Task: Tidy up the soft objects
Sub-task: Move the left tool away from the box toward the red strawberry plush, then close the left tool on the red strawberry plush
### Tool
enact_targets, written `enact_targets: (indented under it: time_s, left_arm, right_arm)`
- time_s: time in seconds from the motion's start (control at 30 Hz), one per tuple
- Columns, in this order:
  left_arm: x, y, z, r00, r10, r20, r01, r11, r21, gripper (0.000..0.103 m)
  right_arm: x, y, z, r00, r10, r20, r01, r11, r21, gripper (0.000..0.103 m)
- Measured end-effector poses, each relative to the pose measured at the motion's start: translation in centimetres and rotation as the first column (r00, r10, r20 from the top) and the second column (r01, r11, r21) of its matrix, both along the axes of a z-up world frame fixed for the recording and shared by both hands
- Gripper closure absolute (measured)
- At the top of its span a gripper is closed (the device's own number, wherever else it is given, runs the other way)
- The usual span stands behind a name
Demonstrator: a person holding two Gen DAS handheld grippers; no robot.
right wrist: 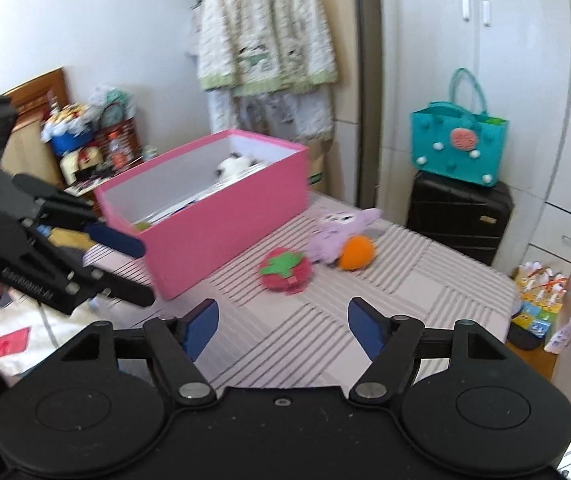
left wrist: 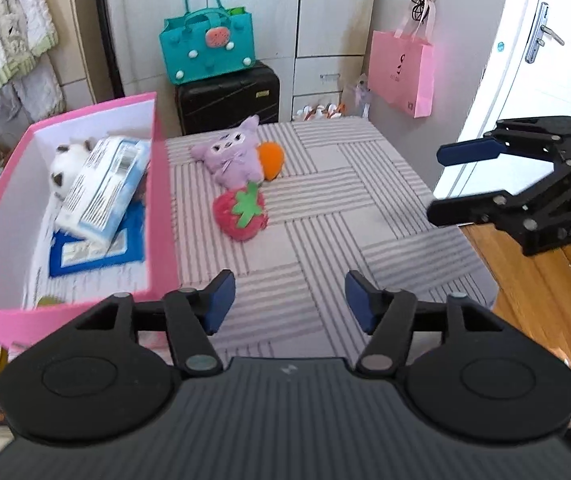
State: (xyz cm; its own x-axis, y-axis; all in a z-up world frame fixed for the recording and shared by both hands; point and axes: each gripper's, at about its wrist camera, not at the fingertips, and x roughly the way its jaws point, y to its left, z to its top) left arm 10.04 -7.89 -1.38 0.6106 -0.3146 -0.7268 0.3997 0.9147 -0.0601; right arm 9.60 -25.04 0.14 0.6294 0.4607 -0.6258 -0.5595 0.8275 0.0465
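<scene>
Where hidden rightward: tissue pack (left wrist: pixel 103 186)

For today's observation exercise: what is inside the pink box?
Inside the pink box lie a white plush toy, a pale blue packet and a blue-bordered sheet beneath it. The packet covers whatever else is underneath.

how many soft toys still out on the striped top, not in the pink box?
3, clustered beside the pink box: purple plush, orange plush touching its side, strawberry plush just in front. A white plush sits inside the box; more may be hidden.
</scene>
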Motion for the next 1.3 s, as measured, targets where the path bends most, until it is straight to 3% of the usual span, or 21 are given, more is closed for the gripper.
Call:
enact_targets:
  time_s: [0.2,0.37,0.47,0.7,1.0,1.13,1.3]
  left_arm:
    - [2.9,-2.0,-1.6,0.999,0.031,0.022,-0.031,0.999,-0.014,0.034]
    - [5.4,-3.1,-3.1,0.993,0.103,0.062,-0.103,0.995,-0.004,0.028]
    - [6.7,-3.7,-4.2,0.984,0.154,0.085,-0.155,0.988,-0.006,0.015]
    - [8.8,-5.6,-6.9,0.962,0.212,0.174,-0.227,0.971,0.076,0.015]
    - [11.0,-5.9,-9.7,0.952,0.258,0.163,-0.281,0.950,0.134,0.015]
    - [11.8,-5.4,-10.2,0.955,0.275,0.112,-0.287,0.951,0.112,0.015]
    - [12.0,-5.0,-10.5,0.946,0.303,0.118,-0.315,0.944,0.097,0.018]
  right_arm:
    - [3.3,-2.1,-1.7,0.996,-0.048,0.071,0.047,0.999,0.011,0.018]
    - [6.6,-3.5,-3.1,0.992,-0.070,0.107,0.066,0.997,0.039,0.018]
    - [8.7,-3.7,-4.2,0.994,-0.058,0.088,0.055,0.998,0.027,0.018]
    - [13.0,-2.3,-6.7,1.000,0.016,0.024,-0.017,1.000,0.016,0.019]
    - [17.6,0.3,-9.8,0.998,0.053,-0.044,-0.052,0.998,0.039,0.022]
    - [18.9,1.3,-10.8,0.997,0.062,-0.053,-0.061,0.998,0.024,0.024]
    - [19.5,2.5,-11.7,0.995,0.092,-0.040,-0.093,0.995,-0.021,0.029]
